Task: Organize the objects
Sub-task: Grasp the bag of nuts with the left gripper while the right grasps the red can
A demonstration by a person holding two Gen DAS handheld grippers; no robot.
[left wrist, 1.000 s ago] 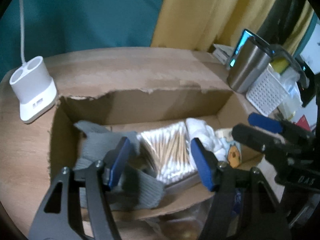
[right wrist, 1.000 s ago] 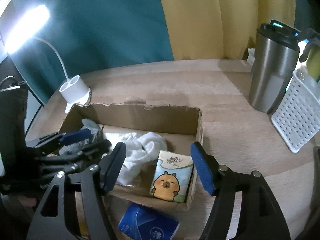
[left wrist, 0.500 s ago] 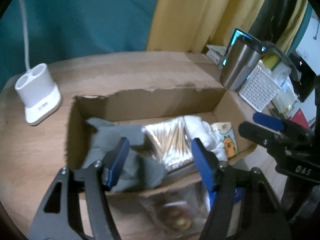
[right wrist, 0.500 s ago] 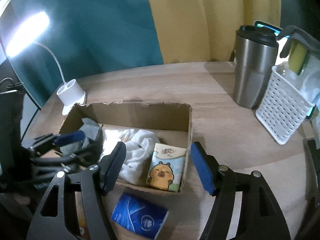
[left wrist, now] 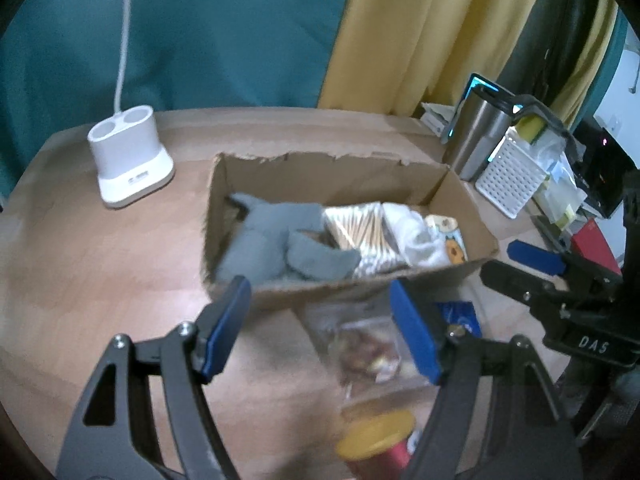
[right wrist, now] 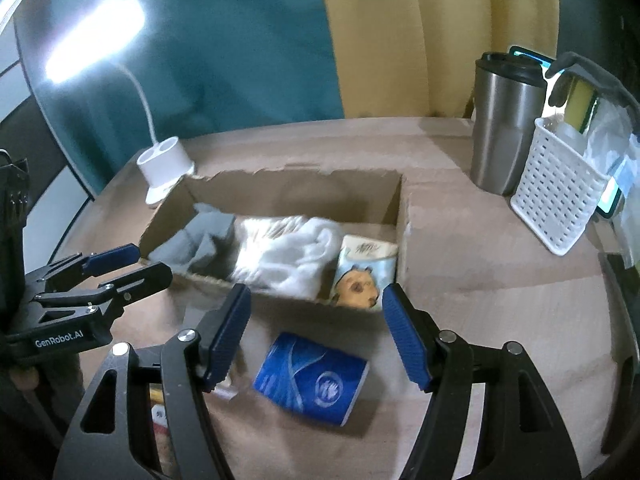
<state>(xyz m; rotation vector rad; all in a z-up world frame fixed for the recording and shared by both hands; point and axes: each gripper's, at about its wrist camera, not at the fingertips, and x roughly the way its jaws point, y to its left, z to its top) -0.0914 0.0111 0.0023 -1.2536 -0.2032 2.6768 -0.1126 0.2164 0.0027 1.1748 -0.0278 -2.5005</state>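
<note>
Left claw (left wrist: 320,328) and right claw (right wrist: 316,334) gape wide, empty.

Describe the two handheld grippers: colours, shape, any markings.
Both are black frames with triangular cut-outs, silver screws and flat blue finger pads. The left gripper reads "GenRobot.AI" on its body in the right wrist view; the right gripper shows "DAS" in the left wrist view. No cables visible.

Left gripper (left wrist: 324,330) and right gripper (right wrist: 316,334) both gape wide — jaws empty, angled downward, side by side.
</note>
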